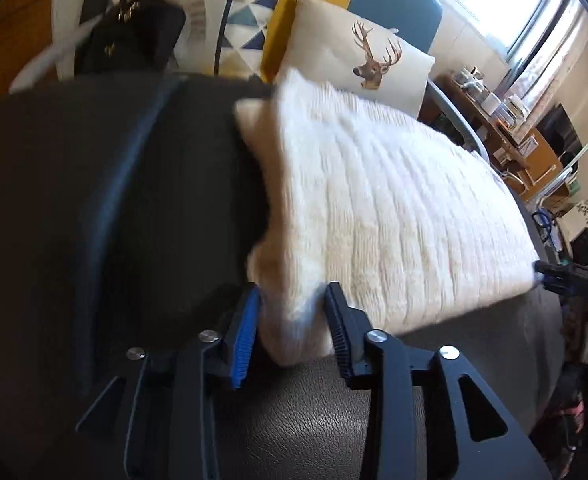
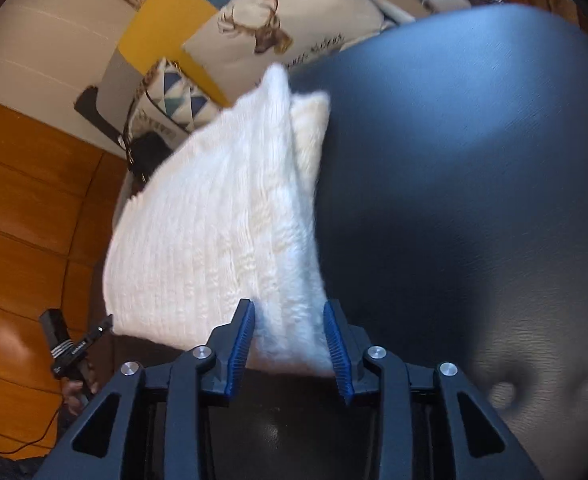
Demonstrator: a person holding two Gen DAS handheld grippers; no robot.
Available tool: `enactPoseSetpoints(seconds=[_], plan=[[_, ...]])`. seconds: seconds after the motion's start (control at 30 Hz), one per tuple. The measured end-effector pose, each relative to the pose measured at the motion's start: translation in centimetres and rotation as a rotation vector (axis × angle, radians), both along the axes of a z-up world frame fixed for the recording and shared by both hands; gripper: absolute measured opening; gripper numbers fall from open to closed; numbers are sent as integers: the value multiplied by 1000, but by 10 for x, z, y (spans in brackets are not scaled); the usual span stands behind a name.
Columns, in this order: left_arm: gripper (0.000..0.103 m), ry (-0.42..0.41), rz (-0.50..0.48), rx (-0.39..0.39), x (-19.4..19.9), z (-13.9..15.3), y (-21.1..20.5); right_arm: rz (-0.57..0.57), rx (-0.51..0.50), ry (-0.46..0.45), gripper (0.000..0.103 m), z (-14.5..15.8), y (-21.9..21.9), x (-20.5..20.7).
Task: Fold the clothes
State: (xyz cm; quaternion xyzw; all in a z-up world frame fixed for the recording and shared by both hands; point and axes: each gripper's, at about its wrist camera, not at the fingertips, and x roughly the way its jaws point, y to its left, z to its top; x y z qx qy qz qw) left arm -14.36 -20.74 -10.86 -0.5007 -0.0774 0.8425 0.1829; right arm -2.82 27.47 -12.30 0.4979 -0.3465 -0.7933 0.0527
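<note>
Now releasing folded white sweater (image 1: 394, 208) on dark seat (image 1: 302, 392) | left gripper (image 1: 291, 336), right gripper (image 2: 289, 344) part-open astride sweater's near corners | we withdraw straight, avoiding snags.

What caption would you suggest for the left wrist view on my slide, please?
Left gripper open astride a corner of the folded white knit sweater on a dark leather seat.

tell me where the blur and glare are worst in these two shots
Left wrist view: the window at top right is blown out, and the white knit garment smears at its near-left edge. Right wrist view: the garment and deer cushion are motion-blurred, with soft sheen on the dark leather seat. Fisheye bends both frames' edges.
</note>
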Motion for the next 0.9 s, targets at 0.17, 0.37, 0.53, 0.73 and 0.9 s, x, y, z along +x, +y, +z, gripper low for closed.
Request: enactPoseSetpoints(seconds=[0.17, 0.37, 0.53, 0.73, 0.9], plan=[[35, -5, -46, -68, -1, 3, 13, 110, 282, -68, 20, 10, -42, -11], [17, -32, -81, -84, 34, 10, -6, 252, 407, -158, 17, 12, -82, 27], [17, -29, -77, -31, 93, 16, -26, 236, 421, -169, 18, 17, -104, 90], [31, 91, -35, 70, 147, 56, -49, 39, 549, 9, 24, 79, -122, 137], [48, 145, -158, -26, 125, 59, -11, 105, 538, 163, 29, 101, -187, 104]])
